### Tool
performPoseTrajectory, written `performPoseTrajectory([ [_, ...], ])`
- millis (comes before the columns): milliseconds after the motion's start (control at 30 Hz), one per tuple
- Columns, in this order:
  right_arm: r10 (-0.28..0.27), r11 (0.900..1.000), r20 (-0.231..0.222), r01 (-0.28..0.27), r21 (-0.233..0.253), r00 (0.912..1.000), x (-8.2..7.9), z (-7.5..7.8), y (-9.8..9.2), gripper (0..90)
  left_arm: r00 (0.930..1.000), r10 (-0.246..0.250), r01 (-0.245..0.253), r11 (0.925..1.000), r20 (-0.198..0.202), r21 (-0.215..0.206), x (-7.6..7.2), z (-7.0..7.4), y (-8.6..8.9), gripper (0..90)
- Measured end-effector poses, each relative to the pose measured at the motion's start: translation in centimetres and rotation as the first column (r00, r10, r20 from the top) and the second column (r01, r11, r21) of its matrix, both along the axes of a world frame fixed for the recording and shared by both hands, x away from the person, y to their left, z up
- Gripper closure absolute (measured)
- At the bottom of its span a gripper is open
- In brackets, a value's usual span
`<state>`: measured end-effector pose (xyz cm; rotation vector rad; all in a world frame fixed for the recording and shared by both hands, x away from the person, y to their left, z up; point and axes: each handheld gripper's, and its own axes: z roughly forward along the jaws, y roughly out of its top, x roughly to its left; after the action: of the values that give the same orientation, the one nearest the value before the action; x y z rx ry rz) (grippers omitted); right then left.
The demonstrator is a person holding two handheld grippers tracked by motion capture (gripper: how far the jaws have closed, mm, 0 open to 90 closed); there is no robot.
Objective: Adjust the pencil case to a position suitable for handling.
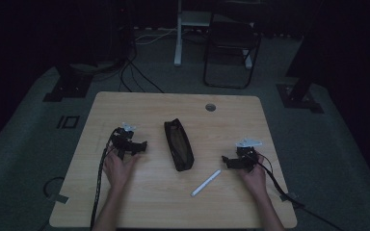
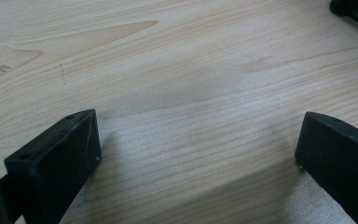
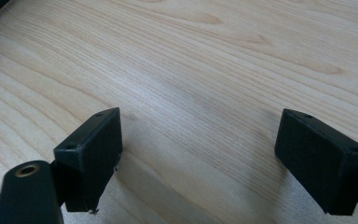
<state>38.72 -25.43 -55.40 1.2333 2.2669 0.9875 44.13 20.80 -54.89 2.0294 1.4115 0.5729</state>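
With both sets of fingers spread apart over bare counter point(image 1: 139, 202), the right gripper point(image 1: 229, 162) should approach the white pen point(image 1: 205, 183) squarely, while the left gripper point(image 1: 138, 147) steadies the open pencil case point(image 1: 178, 143).

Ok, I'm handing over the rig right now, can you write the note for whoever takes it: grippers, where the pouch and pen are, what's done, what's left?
Left gripper: jaws open, nothing between them, resting on the table left of the pouch.
Right gripper: jaws open, nothing held, resting on the table right of the pouch.
Black pouch: lying mid-table between the two grippers, appears open at the top; neither gripper touches it.
White pen: lying loose on the table, nearer the person than the pouch and towards the right gripper.
Done: nothing visible; the pen is outside the pouch.
Left: probably pick up the pen, place it in the pouch and close it.
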Motion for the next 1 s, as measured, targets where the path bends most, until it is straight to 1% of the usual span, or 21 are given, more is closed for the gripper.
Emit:
performPoseTrajectory([
  [33, 0.002, 1.000, 0.000, -0.002, 0.000, 1.0000, 0.0, 0.0, 0.0, 14.9, 0.9999, 0.016, -0.016, 0.9999, 0.001, 0.000, 0.1, 0.0, 0.0, 0.5],
  [67, 0.003, 1.000, -0.001, -0.003, 0.000, 1.0000, 0.0, 0.0, 0.0, 14.9, 0.9998, 0.020, -0.020, 0.9998, 0.001, 0.000, 0.1, 0.0, 0.0, 0.5],
  [200, 0.006, 1.000, 0.000, -0.006, 0.000, 1.0000, 0.0, 0.0, 0.0, 15.0, 0.9998, 0.022, -0.022, 0.9998, 0.001, -0.001, 0.1, 0.0, 0.0, 0.6],
  [400, -0.010, 1.000, -0.001, 0.010, 0.001, 0.9999, -0.1, 0.0, 0.1, 15.7, 0.9997, 0.024, -0.024, 0.9997, 0.001, -0.001, 0.1, 0.0, -0.1, 0.5],
  [433, -0.017, 1.000, 0.001, 0.017, 0.002, 0.9999, -0.1, 0.0, 0.1, 18.2, 0.9997, 0.026, -0.026, 0.9997, 0.001, -0.001, 0.1, 0.0, -0.1, 0.5],
  [500, -0.038, 0.999, 0.000, 0.038, 0.001, 0.9993, -0.3, 0.3, 0.1, 29.4, 0.9997, 0.026, -0.026, 0.9997, 0.001, -0.001, 0.1, 0.0, -0.1, 0.5],
  [533, -0.038, 0.999, 0.000, 0.038, 0.001, 0.9993, -0.3, 0.3, 0.1, 29.4, 0.9997, 0.026, -0.026, 0.9997, 0.001, -0.001, 0.1, 0.0, -0.1, 0.5],
  [567, -0.067, 0.998, 0.003, 0.067, -0.016, 0.9978, -0.4, 0.6, 0.3, 29.7, 0.9996, 0.026, -0.026, 0.9996, 0.001, -0.002, 0.1, 0.0, -0.1, 0.5],
  [633, -0.067, 0.998, 0.019, 0.067, -0.010, 0.9976, -0.6, 1.0, 0.5, 30.6, 0.9996, 0.027, -0.027, 0.9996, 0.001, -0.002, 0.1, 0.0, -0.1, 0.5],
  [700, -0.059, 0.998, 0.042, 0.059, 0.003, 0.9974, -0.9, 1.7, 1.0, 31.5, 0.9996, 0.027, -0.027, 0.9996, 0.001, -0.002, 0.1, 0.0, -0.1, 0.5],
  [767, -0.055, 0.998, 0.047, 0.055, 0.007, 0.9974, -1.1, 1.9, 1.1, 31.7, 0.9996, 0.027, -0.027, 0.9996, 0.001, -0.002, 0.1, 0.0, -0.1, 0.6],
  [800, -0.041, 0.999, 0.059, 0.041, 0.016, 0.9974, -1.4, 2.5, 1.6, 34.1, 0.9996, 0.027, -0.027, 0.9996, 0.001, -0.002, 0.1, 0.0, -0.1, 0.5],
  [900, -0.003, 1.000, 0.085, 0.001, 0.025, 0.9964, -2.2, 3.5, 2.4, 41.0, 0.9996, 0.027, -0.027, 0.9996, 0.001, -0.002, 0.1, 0.0, -0.1, 0.5],
  [1000, 0.026, 0.999, 0.112, -0.030, 0.032, 0.9933, -2.9, 4.5, 3.3, 43.6, 0.9995, 0.032, -0.032, 0.9995, 0.001, -0.002, 0.1, 0.0, -0.1, 0.5],
])
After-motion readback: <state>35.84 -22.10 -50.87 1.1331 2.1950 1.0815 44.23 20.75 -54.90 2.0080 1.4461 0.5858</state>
